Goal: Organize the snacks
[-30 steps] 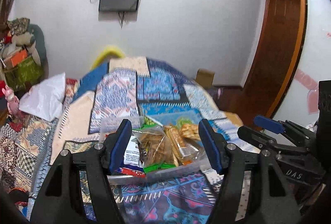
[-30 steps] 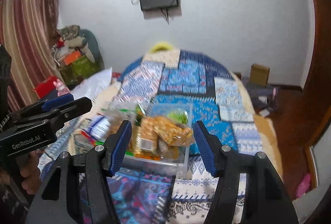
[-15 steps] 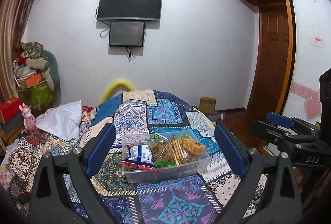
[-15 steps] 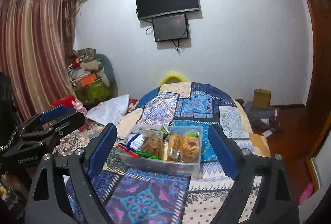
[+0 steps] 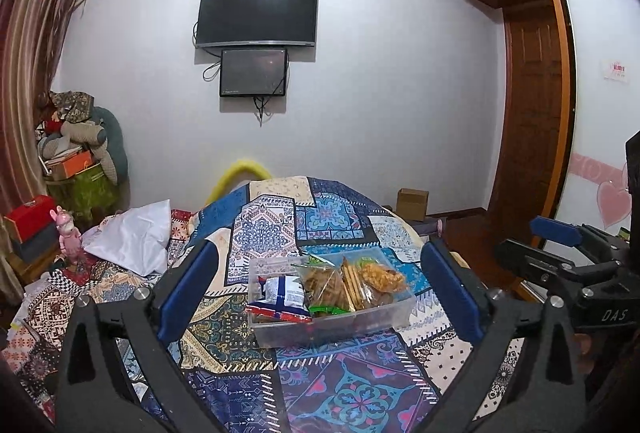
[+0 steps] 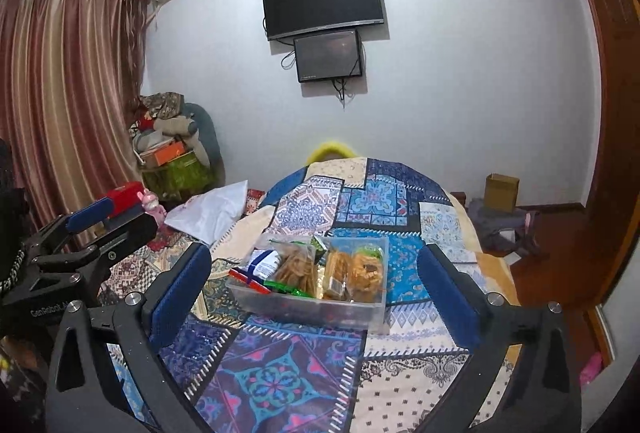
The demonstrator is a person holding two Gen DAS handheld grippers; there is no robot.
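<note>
Now both grippers are opening, nothing between.

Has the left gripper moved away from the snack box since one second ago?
Yes. The left gripper backed away: the snack box looks smaller on the quilt.

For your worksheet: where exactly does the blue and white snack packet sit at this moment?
In both wrist views the blue and white snack packet lies at the left end of the clear plastic box on the patchwork bedspread, beside the bag of brown crisps.

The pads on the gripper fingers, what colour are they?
Blue pads on black fingers, clearest in the left wrist view.
</note>
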